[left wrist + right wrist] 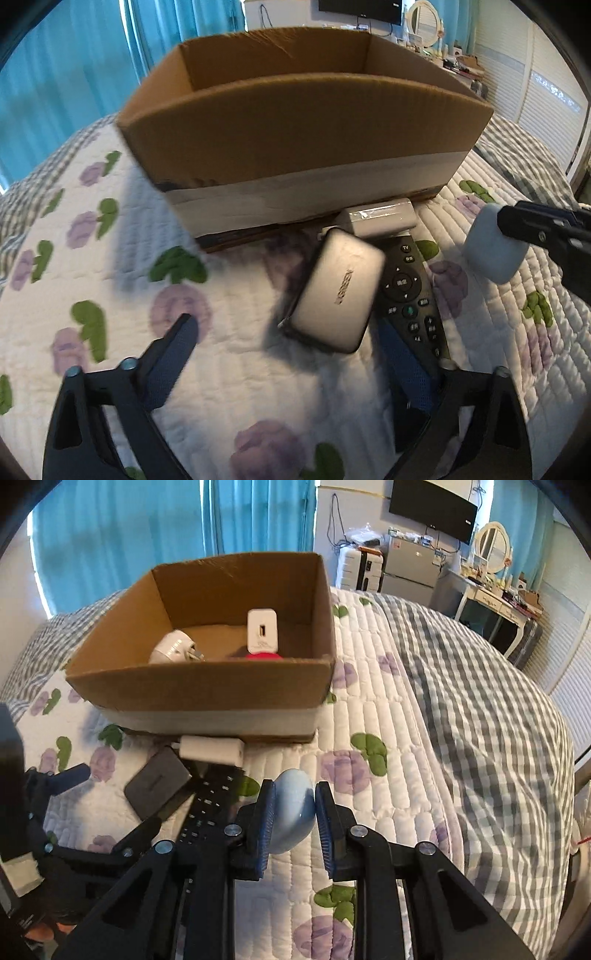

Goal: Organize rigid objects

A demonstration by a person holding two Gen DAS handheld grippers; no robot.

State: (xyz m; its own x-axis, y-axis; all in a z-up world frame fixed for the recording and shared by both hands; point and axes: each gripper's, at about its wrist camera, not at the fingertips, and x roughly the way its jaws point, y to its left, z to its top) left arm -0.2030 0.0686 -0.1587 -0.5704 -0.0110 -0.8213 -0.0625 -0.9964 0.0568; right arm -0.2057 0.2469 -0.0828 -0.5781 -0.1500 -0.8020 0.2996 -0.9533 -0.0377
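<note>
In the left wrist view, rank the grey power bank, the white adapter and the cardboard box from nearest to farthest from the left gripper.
From the left gripper:
1. Grey power bank, just ahead between the open fingers, lying partly on the black remote.
2. White adapter, behind it, at the box's foot.
3. Cardboard box, farthest back.

Cardboard box (pixel 207 686) sits on the quilt (pixel 369 716), holding a plug adapter (pixel 173 651) left of an upright charger (pixel 261 630) — power bank (pixel 334 291), remote (pixel 412 295), small block (pixel 380 219) clustered just before it.
</note>
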